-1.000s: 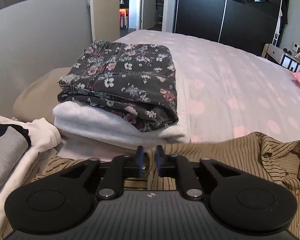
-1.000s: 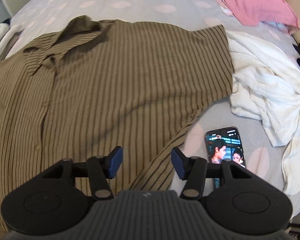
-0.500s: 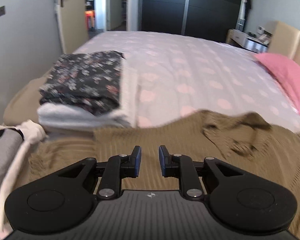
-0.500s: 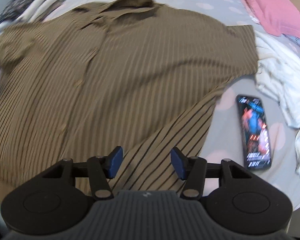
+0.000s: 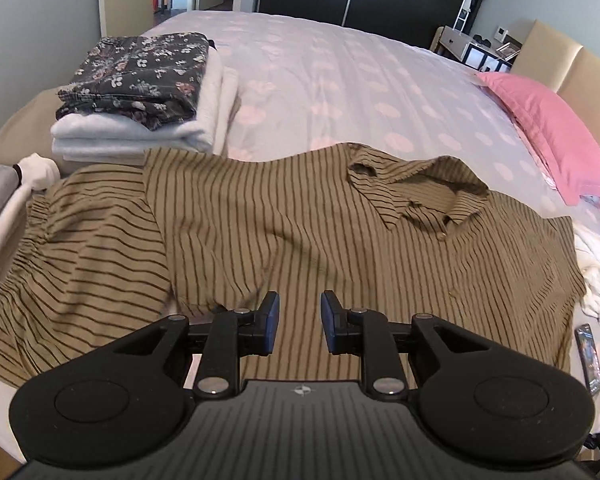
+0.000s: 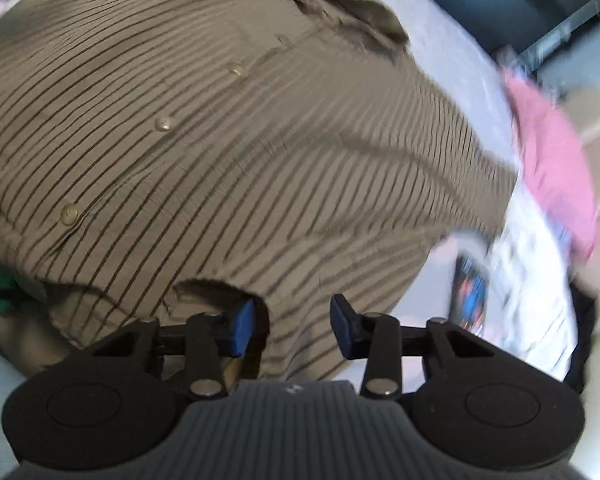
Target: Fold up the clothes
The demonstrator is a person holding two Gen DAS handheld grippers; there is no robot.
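Shirt cloth fills our left wrist view: the olive striped shirt (image 5: 284, 236) lies spread across the bed (image 5: 340, 80), collar away from us, and our left gripper (image 5: 299, 322) hovers over its near hem with jaws a little apart and opening, nothing pinched between them. From our right wrist, the blurred picture shows our right gripper (image 6: 292, 326) low over the shirt's button placket, jaws closing with striped cloth lying between them, pads not yet pressing it.
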